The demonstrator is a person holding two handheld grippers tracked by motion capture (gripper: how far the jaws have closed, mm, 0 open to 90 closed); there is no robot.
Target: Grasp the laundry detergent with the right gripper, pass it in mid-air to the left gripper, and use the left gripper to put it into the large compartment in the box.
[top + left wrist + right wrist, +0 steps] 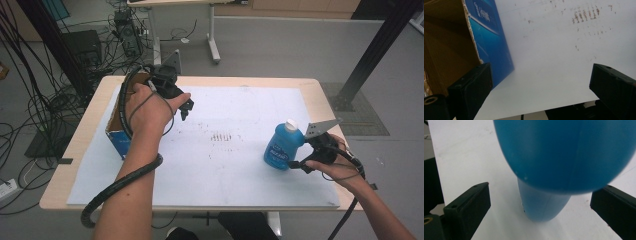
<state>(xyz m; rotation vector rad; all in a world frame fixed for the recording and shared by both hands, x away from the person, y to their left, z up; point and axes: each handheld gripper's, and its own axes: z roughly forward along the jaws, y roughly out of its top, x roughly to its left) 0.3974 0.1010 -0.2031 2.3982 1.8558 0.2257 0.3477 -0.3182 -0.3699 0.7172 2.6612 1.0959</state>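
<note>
Right gripper (300,162) spreads wide around the blue bottle (283,146), label unreadable; left gripper (186,107) gapes empty beside the box (116,131).

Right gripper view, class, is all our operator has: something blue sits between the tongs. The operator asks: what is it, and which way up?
Observer: A blue bottle standing on the white sheet, its white cap on top.
Operator: Where are the other tongs?
Observer: The left tongs are open, at the sheet's far left beside a cardboard box.
Operator: Is that box closed?
Observer: No, it is open: the left gripper view looks into its brown inside.
</note>
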